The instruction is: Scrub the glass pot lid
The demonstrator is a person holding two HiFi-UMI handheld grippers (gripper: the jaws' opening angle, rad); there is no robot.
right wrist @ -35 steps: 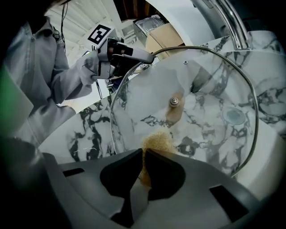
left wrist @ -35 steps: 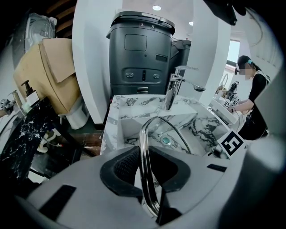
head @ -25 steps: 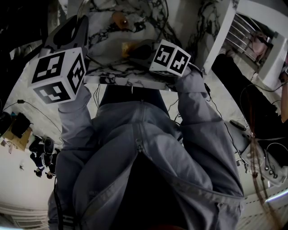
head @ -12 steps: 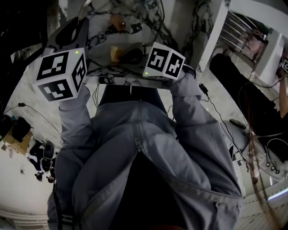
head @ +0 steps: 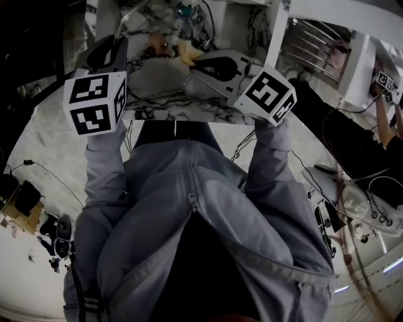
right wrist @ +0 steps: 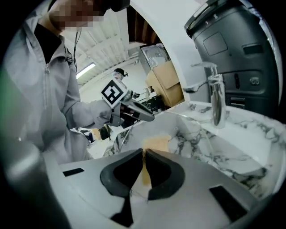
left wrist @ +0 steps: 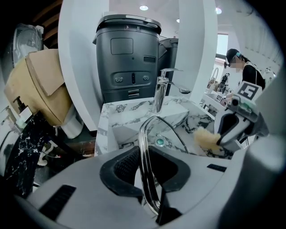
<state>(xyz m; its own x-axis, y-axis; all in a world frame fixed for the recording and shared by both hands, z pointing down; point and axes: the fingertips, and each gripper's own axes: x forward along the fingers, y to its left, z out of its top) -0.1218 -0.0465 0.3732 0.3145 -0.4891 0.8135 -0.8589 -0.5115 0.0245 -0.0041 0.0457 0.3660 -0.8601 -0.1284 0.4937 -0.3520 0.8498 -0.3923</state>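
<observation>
Bright, even light, ceiling lamps (left wrist: 143,7) glowing straight above the tap (left wrist: 160,91), its chrome glinting. Edges bend and corners go black; everything close below the tap is soft, out of focus.

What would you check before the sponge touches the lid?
1. Left gripper shut on the lid rim: ok.
2. Right gripper shut on the sponge: ok.
3. Lid held above the sink: ok.
4. Nothing between sponge and lid, which are apart: ok.
5. Tap running: not ok, no stream visible.
6. Lid wet or soapy: cannot tell.
</observation>
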